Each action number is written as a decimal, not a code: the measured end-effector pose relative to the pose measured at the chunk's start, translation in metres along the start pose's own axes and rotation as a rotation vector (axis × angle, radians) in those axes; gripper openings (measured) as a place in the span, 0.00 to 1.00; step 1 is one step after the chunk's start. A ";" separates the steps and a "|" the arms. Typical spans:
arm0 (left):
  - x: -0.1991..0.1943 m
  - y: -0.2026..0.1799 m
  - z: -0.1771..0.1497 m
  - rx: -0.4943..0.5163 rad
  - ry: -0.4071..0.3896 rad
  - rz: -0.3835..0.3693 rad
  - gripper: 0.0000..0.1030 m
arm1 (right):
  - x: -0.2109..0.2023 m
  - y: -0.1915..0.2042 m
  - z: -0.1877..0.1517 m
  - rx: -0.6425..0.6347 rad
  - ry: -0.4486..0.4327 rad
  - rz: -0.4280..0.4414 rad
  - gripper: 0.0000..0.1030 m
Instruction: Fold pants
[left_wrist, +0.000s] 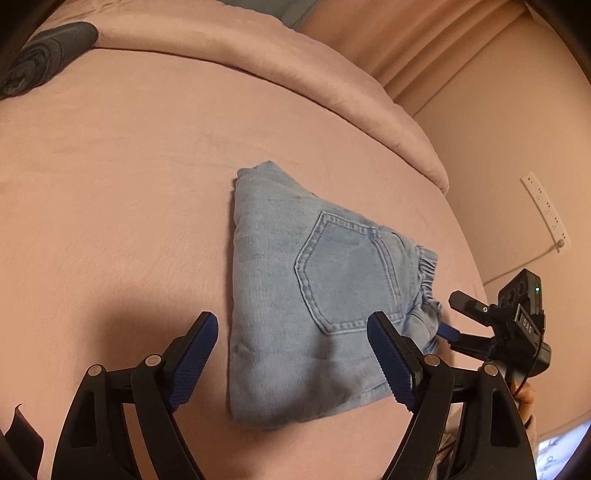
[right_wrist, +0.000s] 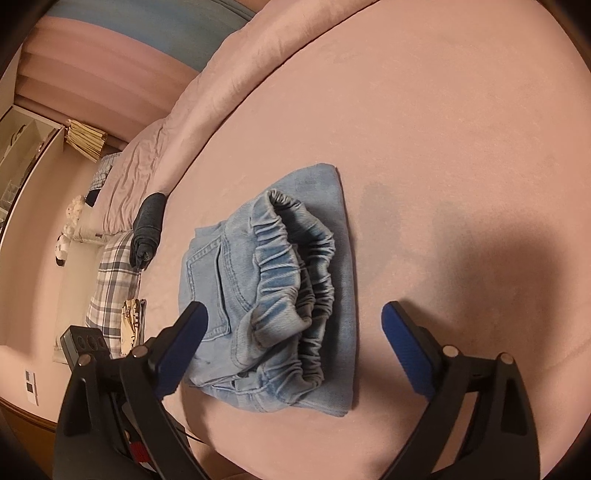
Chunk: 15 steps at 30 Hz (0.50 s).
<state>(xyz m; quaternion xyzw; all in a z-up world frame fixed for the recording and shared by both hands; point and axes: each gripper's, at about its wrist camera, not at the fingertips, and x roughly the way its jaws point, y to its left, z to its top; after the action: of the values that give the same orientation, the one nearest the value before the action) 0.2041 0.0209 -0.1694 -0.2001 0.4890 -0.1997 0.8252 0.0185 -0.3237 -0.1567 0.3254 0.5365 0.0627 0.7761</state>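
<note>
Light blue denim pants (left_wrist: 295, 295) lie folded into a compact bundle on the pink bed (left_wrist: 129, 184), back pocket up and elastic waistband at the right. My left gripper (left_wrist: 291, 328) is open and empty, hovering just above the bundle's near edge. The right gripper (left_wrist: 454, 317) shows at the right of the bundle, by the waistband. In the right wrist view the pants (right_wrist: 273, 288) show the gathered waistband facing me. My right gripper (right_wrist: 295, 321) is open and empty, its fingers astride the near end of the bundle.
A rolled dark grey garment (left_wrist: 44, 55) lies at the bed's far left, also in the right wrist view (right_wrist: 147, 229). A pink duvet (left_wrist: 295, 74) is bunched along the far side. A plaid cloth (right_wrist: 114, 284) hangs off the bed edge. A power strip (left_wrist: 546, 210) is on the wall.
</note>
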 end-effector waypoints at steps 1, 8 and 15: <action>0.001 0.001 0.001 0.001 0.000 0.002 0.80 | 0.000 -0.001 0.001 -0.001 0.002 -0.004 0.93; 0.017 0.017 0.011 -0.058 0.046 -0.031 0.80 | 0.007 -0.007 0.006 0.002 0.022 -0.026 0.93; 0.031 0.015 0.010 -0.076 0.095 -0.091 0.80 | 0.017 -0.008 0.008 -0.016 0.055 -0.036 0.95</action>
<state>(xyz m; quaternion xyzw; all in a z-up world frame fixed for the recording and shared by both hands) 0.2282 0.0187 -0.1955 -0.2437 0.5251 -0.2277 0.7829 0.0309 -0.3262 -0.1728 0.3075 0.5630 0.0621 0.7646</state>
